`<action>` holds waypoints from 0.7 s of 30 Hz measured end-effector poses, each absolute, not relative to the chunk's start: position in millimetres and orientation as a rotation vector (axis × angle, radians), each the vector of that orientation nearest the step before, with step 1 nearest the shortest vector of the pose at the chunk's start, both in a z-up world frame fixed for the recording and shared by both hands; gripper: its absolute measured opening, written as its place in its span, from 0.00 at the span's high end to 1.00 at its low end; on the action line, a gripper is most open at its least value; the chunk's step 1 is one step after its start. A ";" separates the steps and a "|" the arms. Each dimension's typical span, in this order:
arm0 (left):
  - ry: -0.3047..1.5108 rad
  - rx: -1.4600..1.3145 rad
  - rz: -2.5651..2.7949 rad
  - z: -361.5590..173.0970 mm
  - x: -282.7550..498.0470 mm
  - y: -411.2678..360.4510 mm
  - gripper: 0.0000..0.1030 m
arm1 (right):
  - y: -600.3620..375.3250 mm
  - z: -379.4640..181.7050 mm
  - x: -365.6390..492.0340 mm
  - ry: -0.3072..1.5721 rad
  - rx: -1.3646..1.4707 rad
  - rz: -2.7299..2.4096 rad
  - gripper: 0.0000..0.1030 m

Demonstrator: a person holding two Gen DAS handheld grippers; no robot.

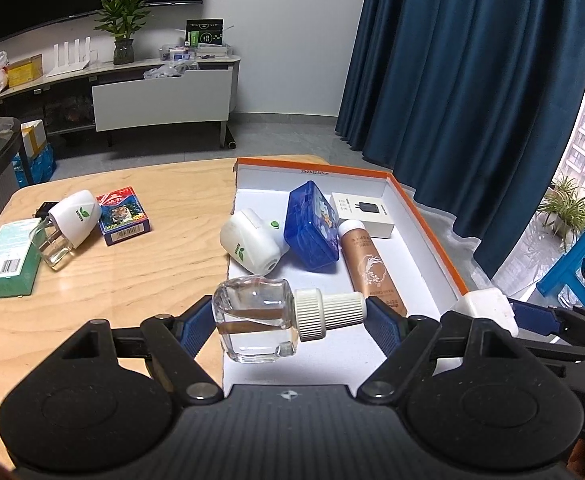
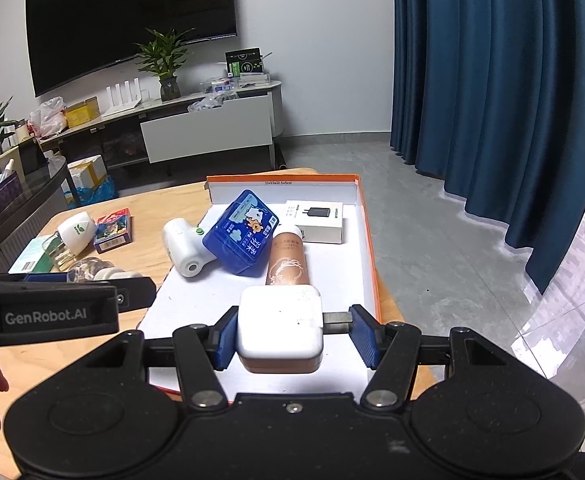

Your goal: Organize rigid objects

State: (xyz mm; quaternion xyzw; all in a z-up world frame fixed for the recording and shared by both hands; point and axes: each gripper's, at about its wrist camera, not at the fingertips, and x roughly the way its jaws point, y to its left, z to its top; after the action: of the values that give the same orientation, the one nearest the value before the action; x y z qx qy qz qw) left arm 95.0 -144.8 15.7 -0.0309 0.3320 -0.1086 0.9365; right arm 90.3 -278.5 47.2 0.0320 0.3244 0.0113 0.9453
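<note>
Left jaws grip clear bottle (image 1: 254,322) | right jaws grip white charger (image 2: 279,328), prongs seemingly hidden by pad

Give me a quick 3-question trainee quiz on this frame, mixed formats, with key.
1. True or false: the left gripper is shut on the clear bottle.
2. Multiple choice: what does the right gripper hold? A) a card deck B) the white adapter C) a green box
3. Fill in: inside the orange-edged tray, the blue case leans between the white plug-in diffuser and the ____ tube.

Key: 1 true; 2 B; 3 copper-coloured.
</note>
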 end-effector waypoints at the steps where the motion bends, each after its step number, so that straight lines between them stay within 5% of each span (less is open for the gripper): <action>1: 0.679 -0.064 -0.222 15.5 95.0 -144.2 0.21 | -279.5 46.5 91.7 0.662 0.070 0.022 0.32; 21: 0.700 -0.057 -0.217 8.2 97.2 -147.6 0.21 | -287.6 39.6 94.0 0.669 0.101 0.011 0.32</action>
State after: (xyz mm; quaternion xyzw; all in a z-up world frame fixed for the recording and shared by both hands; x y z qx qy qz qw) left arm 97.2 -147.6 8.2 -0.0276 0.3424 -0.1061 0.9331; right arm 94.0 -287.6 39.6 0.0497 0.3282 0.0055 0.9433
